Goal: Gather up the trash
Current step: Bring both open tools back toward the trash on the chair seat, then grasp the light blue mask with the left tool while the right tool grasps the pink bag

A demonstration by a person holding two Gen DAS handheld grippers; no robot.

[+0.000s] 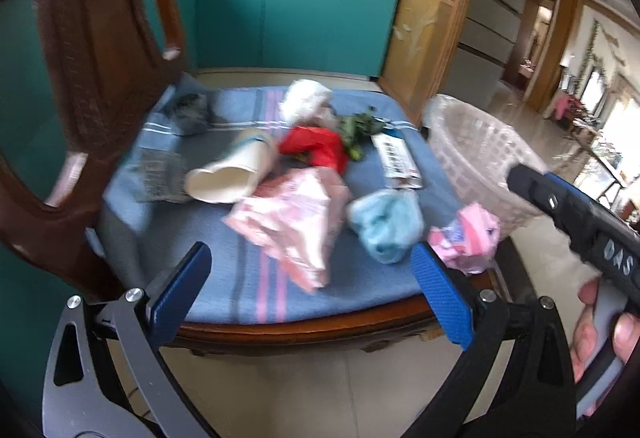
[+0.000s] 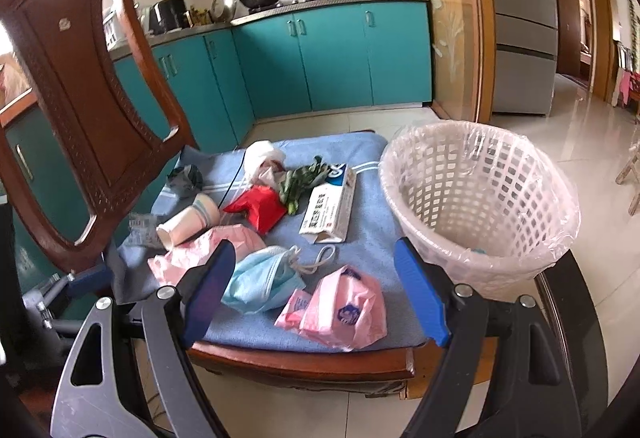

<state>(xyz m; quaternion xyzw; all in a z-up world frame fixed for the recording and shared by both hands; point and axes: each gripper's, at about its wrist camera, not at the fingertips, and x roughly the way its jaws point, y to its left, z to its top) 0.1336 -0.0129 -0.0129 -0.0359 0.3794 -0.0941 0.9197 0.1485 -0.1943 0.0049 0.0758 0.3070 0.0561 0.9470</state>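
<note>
Clearly the collecting has barely started: both claws hang spread and empty over the near edge of the chair seat [image 2: 304, 354], and the trash lies scattered on its blue cloth [image 2: 360, 197]. The left claw [image 1: 316, 292] faces the big pink bag [image 1: 292, 222], with the paper cup [image 1: 232, 173] on its side just beyond. The right claw [image 2: 316, 298] frames the blue mask [image 2: 260, 282] and the small pink bag [image 2: 340, 310], the two pieces nearest the front edge. Farther back sit the red wrapper [image 2: 260, 209], the greens [image 2: 300, 181], the white carton [image 2: 330, 209] and a white wad [image 2: 260, 157]. The basket [image 2: 480, 205], lined with clear plastic, stands just beside the seat on the right; something small and blue may lie in its bottom, though I cannot say what. The step in hand looks like choosing a first piece. For the right claw the small pink bag seems the easy pick: it is close and near the basket. The move would call for lowering onto a raised fold, since thin film slips flat against cloth, then a short swing right over the rim. The mask's loops could snag on neighbours.
</note>
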